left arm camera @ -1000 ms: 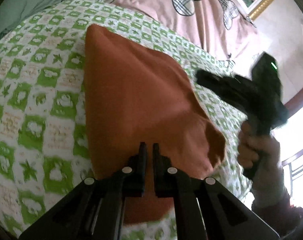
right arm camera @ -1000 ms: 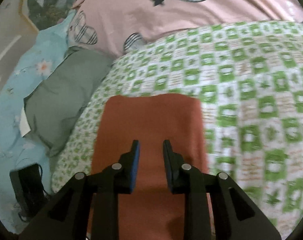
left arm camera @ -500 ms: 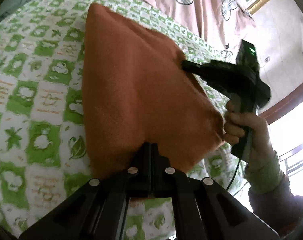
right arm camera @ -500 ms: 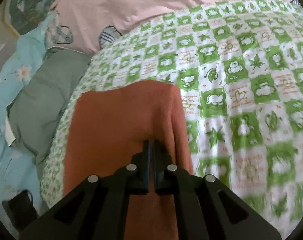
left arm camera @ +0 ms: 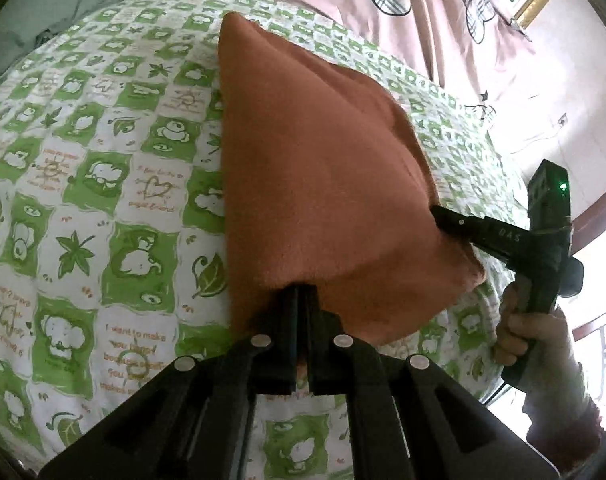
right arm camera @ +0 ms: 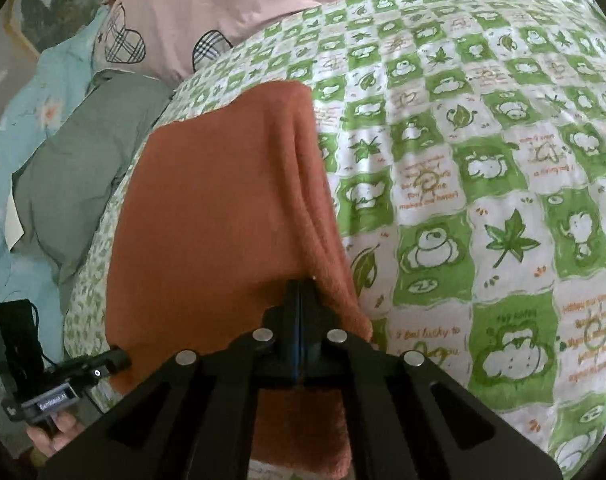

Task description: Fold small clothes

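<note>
- left gripper: fingers pressed together, pinching the near edge of the orange cloth; the fabric's hem drapes over the fingertips and hides them.
- right gripper: fingers pressed together on the same cloth's near edge, close to its right-hand corner; a rolled fold of fabric runs away from the tips along the cloth's right side.
- orange cloth: raised at the near edge by both grippers, its far end resting on the bed cover; in the left wrist view it tapers to a far corner near the cover's far edge.
- right gripper as seen from the left wrist view: black body entering the cloth's right-hand edge, fingertips hidden in the fabric, green light lit on its housing, a hand around the handle.
- left gripper as seen from the right wrist view: at the cloth's near left corner, tip touching the fabric.
- bed cover: green-and-white checked print, carrying the cloth.
- pink bedding: plaid heart and star print, beyond the cover's far edge.
- grey-green pillow: off the cover's left edge.
</note>
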`<state>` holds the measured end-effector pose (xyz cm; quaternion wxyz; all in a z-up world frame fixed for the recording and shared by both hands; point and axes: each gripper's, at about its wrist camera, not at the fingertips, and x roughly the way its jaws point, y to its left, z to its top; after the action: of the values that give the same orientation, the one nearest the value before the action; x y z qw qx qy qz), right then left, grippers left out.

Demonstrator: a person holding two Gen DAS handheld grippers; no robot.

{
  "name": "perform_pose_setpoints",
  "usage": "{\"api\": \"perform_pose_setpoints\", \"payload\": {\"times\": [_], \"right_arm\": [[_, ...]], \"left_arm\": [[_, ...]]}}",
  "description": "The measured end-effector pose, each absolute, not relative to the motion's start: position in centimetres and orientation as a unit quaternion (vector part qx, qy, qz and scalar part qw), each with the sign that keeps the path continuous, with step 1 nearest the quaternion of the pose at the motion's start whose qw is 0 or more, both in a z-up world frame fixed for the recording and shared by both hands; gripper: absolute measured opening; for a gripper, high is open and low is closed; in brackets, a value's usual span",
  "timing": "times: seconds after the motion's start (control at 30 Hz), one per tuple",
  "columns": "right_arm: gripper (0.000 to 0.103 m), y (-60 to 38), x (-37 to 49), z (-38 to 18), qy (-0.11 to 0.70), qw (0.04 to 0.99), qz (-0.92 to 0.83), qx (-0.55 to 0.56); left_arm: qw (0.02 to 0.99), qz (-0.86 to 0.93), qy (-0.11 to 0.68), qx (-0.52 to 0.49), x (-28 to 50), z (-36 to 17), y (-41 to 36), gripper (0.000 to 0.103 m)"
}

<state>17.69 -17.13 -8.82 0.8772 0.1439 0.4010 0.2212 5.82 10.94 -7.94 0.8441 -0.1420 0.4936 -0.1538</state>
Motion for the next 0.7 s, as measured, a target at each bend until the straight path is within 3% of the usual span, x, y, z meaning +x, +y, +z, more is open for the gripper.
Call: {"api": "perform_pose_setpoints", "payload": {"times": [0.3, 0.5, 0.57, 0.63, 0.7], "right_arm": [[0.004, -17.3, 14.4, -7.2, 0.394, 0.875, 0.238, 0.149], [0.004, -18.3, 13.9, -9.3, 0.422, 0.862, 0.227, 0.168], [0.004, -18.5, 13.2, -8.6, 0.413, 0.867, 0.224, 0.168], [0.004, -18.6, 12.3, -7.6, 0.399, 0.872, 0.232, 0.165], [0.004, -18.8, 11.3, -6.6, 0.387, 0.876, 0.238, 0.163]], "left_arm": [[0.846, -0.161, 0.491, -0.129, 3.8, -7.1, 10.4, 0.007], [0.844, -0.157, 0.495, -0.132, 3.1, -7.0, 10.5, 0.008], [0.848, -0.156, 0.489, -0.13, 2.5, -6.3, 10.7, 0.02], [0.857, -0.144, 0.48, -0.121, 1.6, -5.4, 10.8, 0.045], [0.866, -0.136, 0.468, -0.109, 0.8, -4.5, 10.8, 0.052]]}}
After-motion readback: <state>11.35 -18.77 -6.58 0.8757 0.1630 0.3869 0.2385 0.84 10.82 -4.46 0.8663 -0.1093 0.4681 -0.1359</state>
